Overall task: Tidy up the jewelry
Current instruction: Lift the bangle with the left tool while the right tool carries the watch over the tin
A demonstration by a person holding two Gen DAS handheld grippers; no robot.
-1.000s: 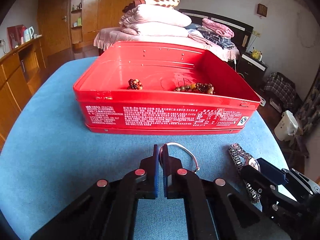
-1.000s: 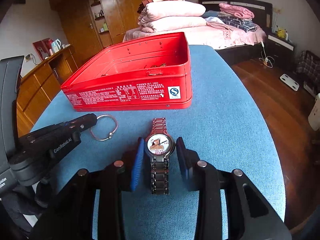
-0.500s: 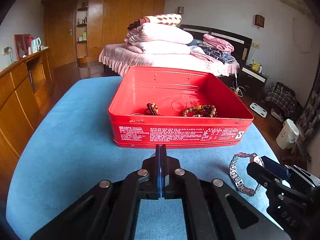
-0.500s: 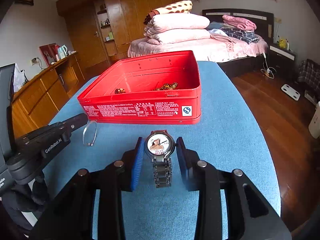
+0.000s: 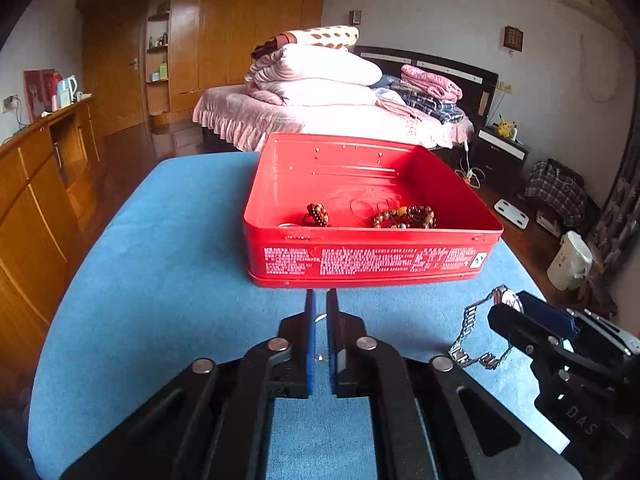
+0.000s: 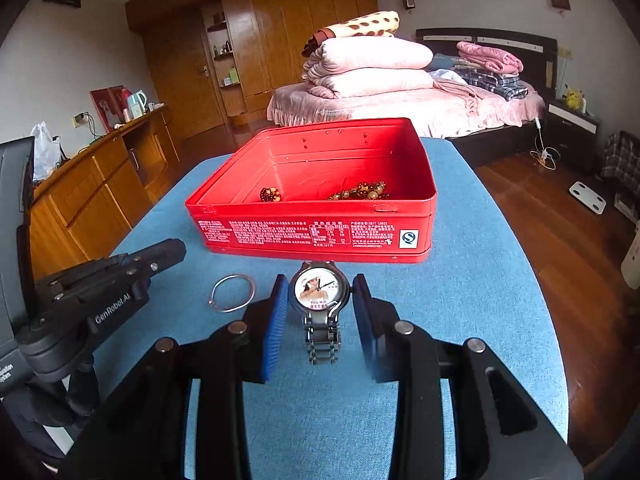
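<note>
Carry-to-box step, both hands short of the red tin (image 6: 312, 236), which sits just ahead of both sets of jaws. The right gripper (image 6: 320, 280) pinches the watch (image 6: 318, 294) by its case, strap hanging below the pads. The left gripper (image 5: 320, 300) has just been opening to a narrow gap with nothing gripped, and the bangle (image 6: 232, 294) lies flat on the blue cloth (image 6: 480, 280) below and just past its tips, to the left of the right jaws. Next, likely: right goes forward over the near wall and spreads above the beads (image 6: 360, 190), while left must drop back down, straddle the thin wire and re-pinch it.
</note>
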